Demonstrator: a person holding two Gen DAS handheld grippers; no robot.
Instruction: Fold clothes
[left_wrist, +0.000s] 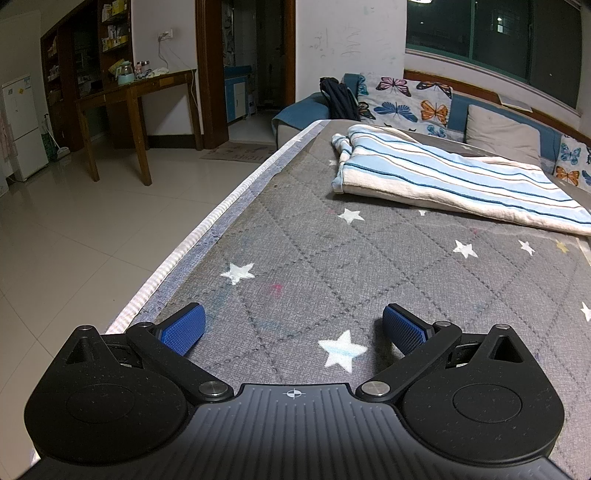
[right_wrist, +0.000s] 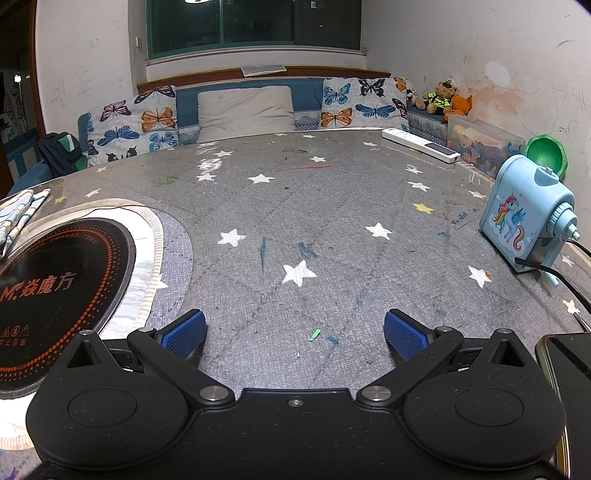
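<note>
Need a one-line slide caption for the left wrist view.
Open left gripper hovers over the star-print table cover, striped cloth lying ahead.

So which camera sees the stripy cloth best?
The left wrist view: the striped cloth lies folded on the grey star-patterned table cover, ahead of the open left gripper. The right wrist view catches only a corner at its left edge.

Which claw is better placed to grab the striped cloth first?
Left. The left claw is open and faces the striped cloth directly across bare tablecloth. The right claw, also open, sees only a cloth corner at far left, beyond the induction cooker.
</note>
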